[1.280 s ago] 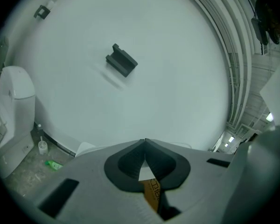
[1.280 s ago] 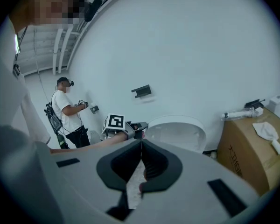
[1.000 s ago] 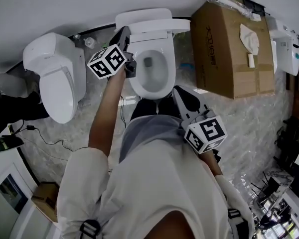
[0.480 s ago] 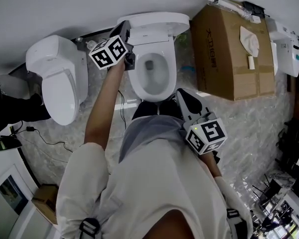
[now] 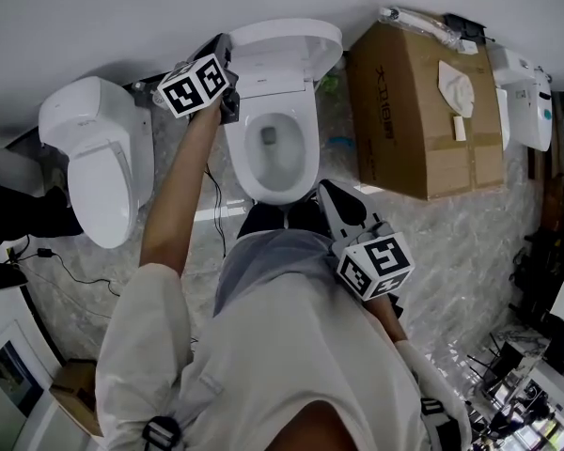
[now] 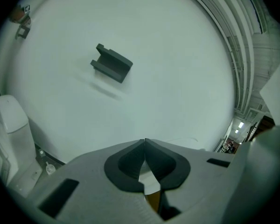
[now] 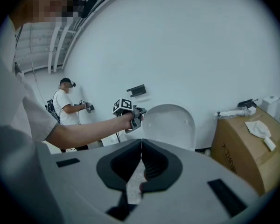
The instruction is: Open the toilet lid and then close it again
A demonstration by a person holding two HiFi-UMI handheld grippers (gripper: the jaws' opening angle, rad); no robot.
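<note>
"Where the left gripper (image 5: 223, 45) reaches up beside the toilet lid (image 5: 287, 38), how do its jaws stand?"

"Pressed together tip to tip, with nothing between them. Its own view looks past them at a white wall with a dark bracket (image 6: 112, 63) on it. From the right gripper view, the left gripper's tip sits at the lid's left edge, though I cannot tell whether it touches."

"And the right gripper (image 7: 141, 141)?"

"Closed too, tips meeting, nothing held. The head view shows it held low by the person's lap, just in front of the bowl (image 5: 306, 134) and well apart from the lid."

"So where is the lid?"

"Raised. It stands upright against the wall behind the bowl, inner face towards the person."

"What lies around it?"

"A second toilet (image 5: 99, 158), its lid down, stands to the left. A cardboard box (image 5: 423, 111) stands to the right against the wall. Both are on a marbled floor (image 5: 470, 242). In the right gripper view another person (image 7: 65, 105) stands farther along the wall."
</note>
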